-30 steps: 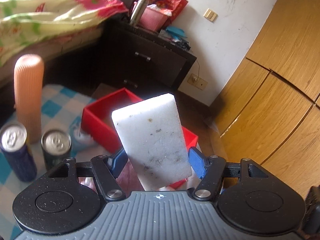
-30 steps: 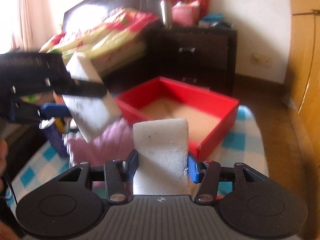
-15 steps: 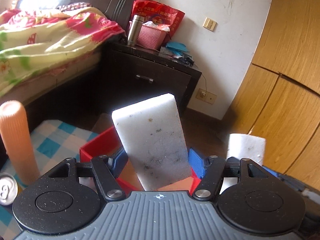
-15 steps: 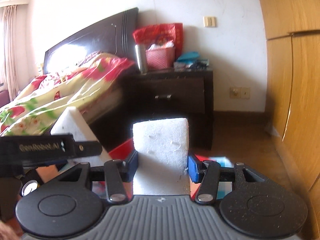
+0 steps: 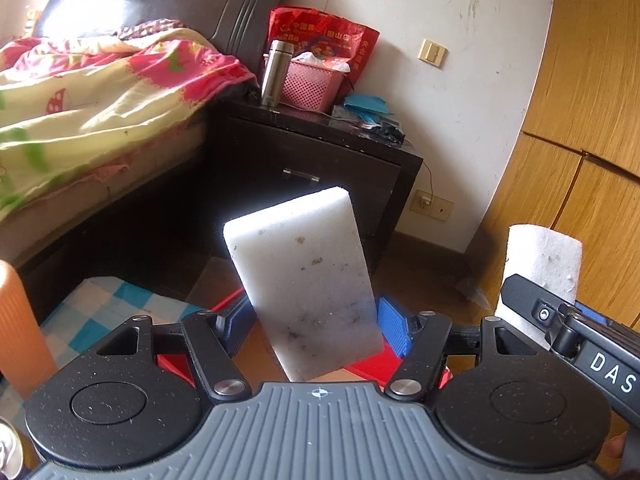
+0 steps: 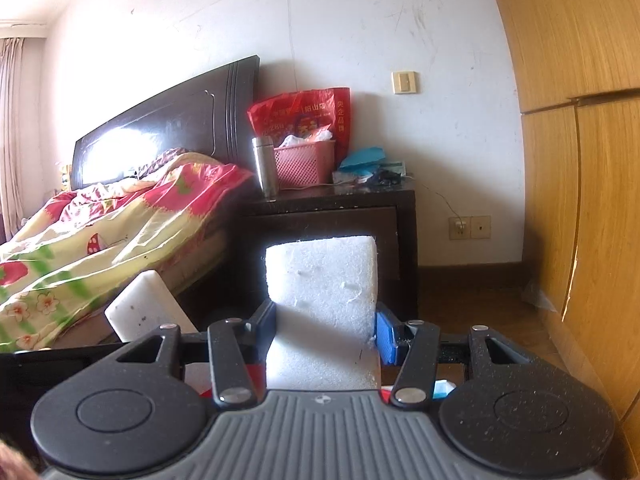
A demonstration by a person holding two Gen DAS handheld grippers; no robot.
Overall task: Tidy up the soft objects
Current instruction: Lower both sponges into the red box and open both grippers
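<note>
My left gripper (image 5: 316, 326) is shut on a white, speckled sponge block (image 5: 304, 280) that stands tilted between its blue pads. My right gripper (image 6: 325, 332) is shut on a second white foam block (image 6: 322, 304), held upright. In the left wrist view the right gripper's block (image 5: 540, 268) shows at the right edge. In the right wrist view the left gripper's block (image 6: 140, 308) shows at lower left. The red box (image 5: 372, 364) shows only as slivers below the left gripper's fingers. Both grippers are raised high above it.
A peach ribbed cylinder (image 5: 20, 328) stands at the left edge on the blue checked cloth (image 5: 108, 304). A dark nightstand (image 6: 332, 224) with a pink basket (image 6: 304, 162) and steel flask (image 6: 264, 168) lies ahead, a bed (image 6: 100, 236) to the left, wooden wardrobe doors (image 6: 580, 200) to the right.
Both grippers have risen and tilted up with their blocks. The red box and the cans have dropped out of sight below. The grips have not changed.
</note>
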